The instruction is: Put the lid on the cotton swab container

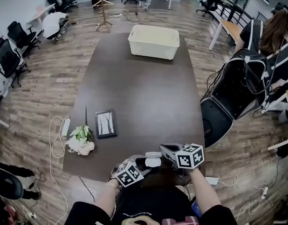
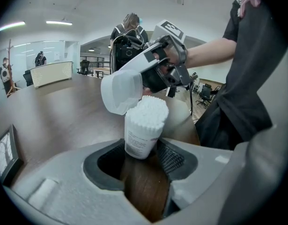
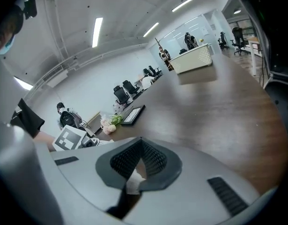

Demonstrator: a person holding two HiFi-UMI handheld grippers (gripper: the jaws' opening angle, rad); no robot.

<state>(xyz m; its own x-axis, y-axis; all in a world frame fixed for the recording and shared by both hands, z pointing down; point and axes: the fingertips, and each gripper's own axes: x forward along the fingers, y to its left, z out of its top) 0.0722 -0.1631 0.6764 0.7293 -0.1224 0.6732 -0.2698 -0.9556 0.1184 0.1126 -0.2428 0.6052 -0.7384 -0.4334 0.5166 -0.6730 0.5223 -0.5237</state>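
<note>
Mid-capping: cotton swab container (image 2: 143, 128) clamped in the left tongs (image 2: 144, 152) near the surface's (image 1: 144, 93) six o'clock edge, lid (image 2: 119, 92) pinched by its rim in the closed right tongs (image 3: 136, 165). Lid tilted (mouth toward the swabs), just beside the swab tips at their ten o'clock in the left gripper view, not yet seated. Next, likely: level, centre, press down.

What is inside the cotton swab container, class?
Tightly packed white cotton swabs, their tips bulging above the rim of the cotton swab container. Their stems are hidden behind its labelled wall. The translucent lid hangs tilted beside the tips, not yet on.
</note>
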